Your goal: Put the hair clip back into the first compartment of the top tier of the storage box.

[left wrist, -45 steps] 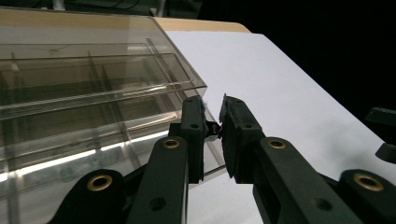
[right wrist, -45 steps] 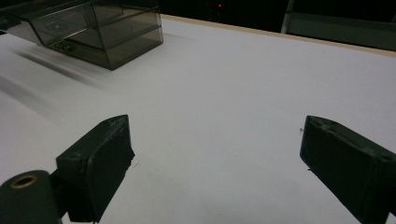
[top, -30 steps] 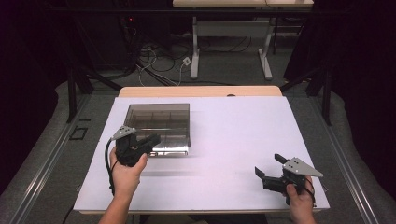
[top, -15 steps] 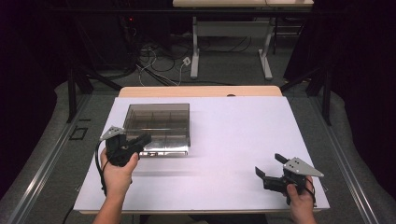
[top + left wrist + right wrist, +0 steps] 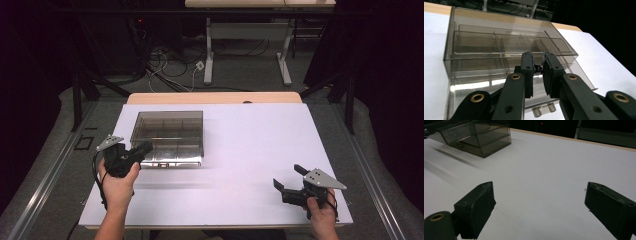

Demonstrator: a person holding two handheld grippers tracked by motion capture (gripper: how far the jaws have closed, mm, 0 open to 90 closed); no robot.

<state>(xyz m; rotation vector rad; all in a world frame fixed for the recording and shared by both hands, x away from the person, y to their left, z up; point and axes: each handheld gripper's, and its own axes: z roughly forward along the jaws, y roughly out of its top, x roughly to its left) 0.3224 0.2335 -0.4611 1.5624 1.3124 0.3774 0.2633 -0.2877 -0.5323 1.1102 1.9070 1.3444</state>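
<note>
White table spread across most of the high view, bare over its right half. On the left half, a smoky clear compartment box, lying flat, long side running across the table, dividers visible through the lid, a small latch on the near edge.

Left gripper right at the box's near-left corner, pointing rightward and a little away from the person, so the box lies straight ahead of it. Right gripper well apart, down at the near-right of the table, box far off to its upper left in the right gripper view. Left hand plainly the nearer one (no contest, really).

Left gripper drawn nearly together: in the left gripper view, pads standing close with just a slim gap, tips set against the front lip of the lid. Possibly pinching that thin lid edge, possibly only resting against it; too dark between the pads to tell. Right gripper spread wide, nothing between the pads, white table beneath.

Judged from this: coming move a matter of the lid's front edge, directly ahead of the left gripper, with the hinge side presumably along the far long edge, so a lift up and away.
</note>
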